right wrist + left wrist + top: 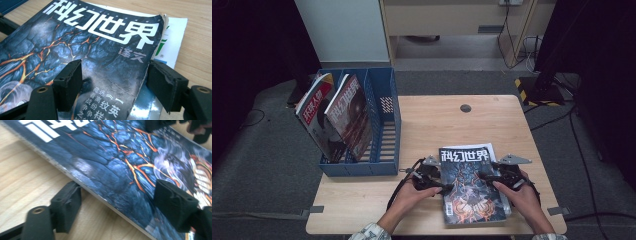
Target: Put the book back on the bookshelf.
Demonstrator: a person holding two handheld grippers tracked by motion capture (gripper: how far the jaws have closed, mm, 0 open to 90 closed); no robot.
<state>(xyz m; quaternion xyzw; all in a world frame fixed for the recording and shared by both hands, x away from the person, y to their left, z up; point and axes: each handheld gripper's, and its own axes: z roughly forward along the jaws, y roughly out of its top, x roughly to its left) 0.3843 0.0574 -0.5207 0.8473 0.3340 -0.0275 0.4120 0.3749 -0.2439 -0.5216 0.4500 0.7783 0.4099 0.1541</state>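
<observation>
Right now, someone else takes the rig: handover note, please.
Left tongs: open, astride the top magazine's left edge, one jaw on the table, one over the cover; no grip.
Right tongs: open, astride the same magazine's right edge, not clamped.
A second magazine lies underneath, showing at the right.
Blue file rack at the table's left: two magazines standing in it, right-hand slot free.
Done: two filed, apparently. Left: probably grip the top magazine, stand it in the rack, then the lower one.
</observation>
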